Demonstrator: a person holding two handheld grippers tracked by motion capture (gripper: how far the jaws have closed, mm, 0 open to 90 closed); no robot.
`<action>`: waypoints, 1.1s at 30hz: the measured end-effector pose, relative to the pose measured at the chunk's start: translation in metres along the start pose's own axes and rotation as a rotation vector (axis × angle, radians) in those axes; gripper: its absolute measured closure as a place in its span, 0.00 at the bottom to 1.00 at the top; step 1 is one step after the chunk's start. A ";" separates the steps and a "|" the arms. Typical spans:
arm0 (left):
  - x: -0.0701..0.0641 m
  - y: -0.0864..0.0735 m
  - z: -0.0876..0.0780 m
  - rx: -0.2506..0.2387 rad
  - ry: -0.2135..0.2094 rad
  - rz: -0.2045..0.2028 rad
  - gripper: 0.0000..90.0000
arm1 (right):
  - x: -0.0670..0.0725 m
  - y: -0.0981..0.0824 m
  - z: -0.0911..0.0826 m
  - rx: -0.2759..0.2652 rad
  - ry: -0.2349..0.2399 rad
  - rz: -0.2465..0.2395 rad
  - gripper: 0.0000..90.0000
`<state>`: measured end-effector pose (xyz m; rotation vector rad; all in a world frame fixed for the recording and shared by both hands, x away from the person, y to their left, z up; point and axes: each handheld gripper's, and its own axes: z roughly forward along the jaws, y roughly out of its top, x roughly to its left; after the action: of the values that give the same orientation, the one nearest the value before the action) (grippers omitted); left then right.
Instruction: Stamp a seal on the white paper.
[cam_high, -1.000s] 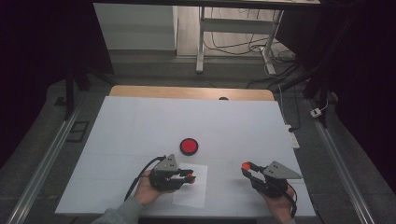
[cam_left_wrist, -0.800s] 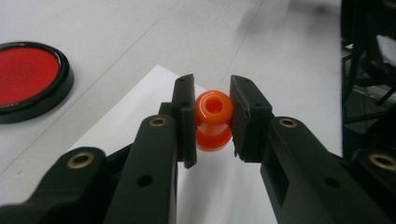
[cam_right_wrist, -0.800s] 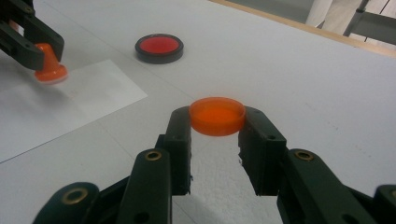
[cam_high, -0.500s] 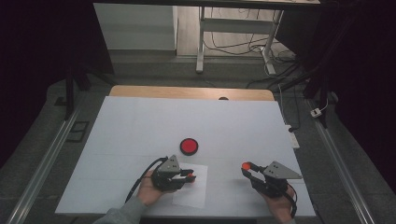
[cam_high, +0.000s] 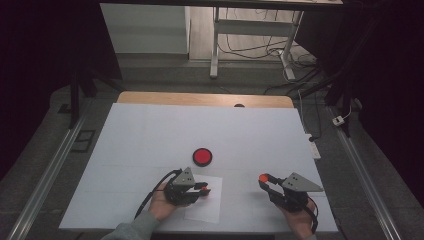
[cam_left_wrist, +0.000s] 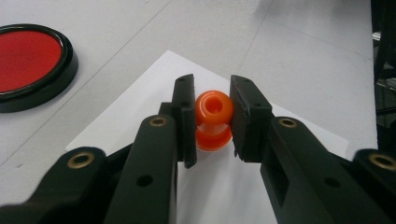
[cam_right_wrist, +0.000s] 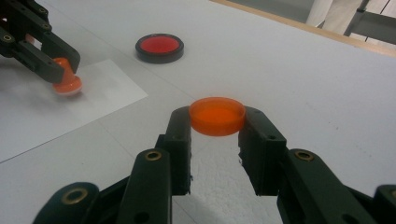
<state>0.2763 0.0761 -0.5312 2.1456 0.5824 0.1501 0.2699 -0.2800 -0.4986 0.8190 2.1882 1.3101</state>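
Note:
My left gripper (cam_high: 204, 190) is shut on a small orange knob-shaped stamp (cam_left_wrist: 213, 112), its pads clamping the stamp's neck. The stamp's base rests on a white paper sheet (cam_high: 205, 210) near the table's front edge. In the right gripper view that stamp (cam_right_wrist: 65, 81) stands on the paper (cam_right_wrist: 107, 88) at the far left. My right gripper (cam_high: 263, 179) is shut on a round orange cap (cam_right_wrist: 217, 115), held level just above the table to the right of the paper. A red ink pad (cam_high: 202, 156) in a black round case lies just beyond the paper.
The white tabletop (cam_high: 150, 130) stretches far beyond the ink pad, with a wooden strip (cam_high: 205, 99) along its far edge. Metal rails run down both sides of the table. A desk frame and cables stand on the floor beyond.
My left gripper has shifted slightly to the right over the paper with the stamp in it. The right gripper has kept still.

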 end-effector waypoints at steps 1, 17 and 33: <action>0.000 0.000 0.000 0.001 0.000 0.000 0.81 | 0.000 0.000 0.000 0.000 0.000 0.000 0.72; -0.002 -0.004 0.004 0.015 0.029 0.024 0.81 | 0.000 0.000 0.000 0.003 0.000 -0.001 0.72; -0.006 -0.008 0.005 0.007 0.055 0.032 0.82 | 0.000 0.000 0.000 0.000 0.000 0.002 0.72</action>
<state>0.2697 0.0737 -0.5395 2.1634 0.5818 0.2260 0.2698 -0.2799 -0.4987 0.8211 2.1882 1.3114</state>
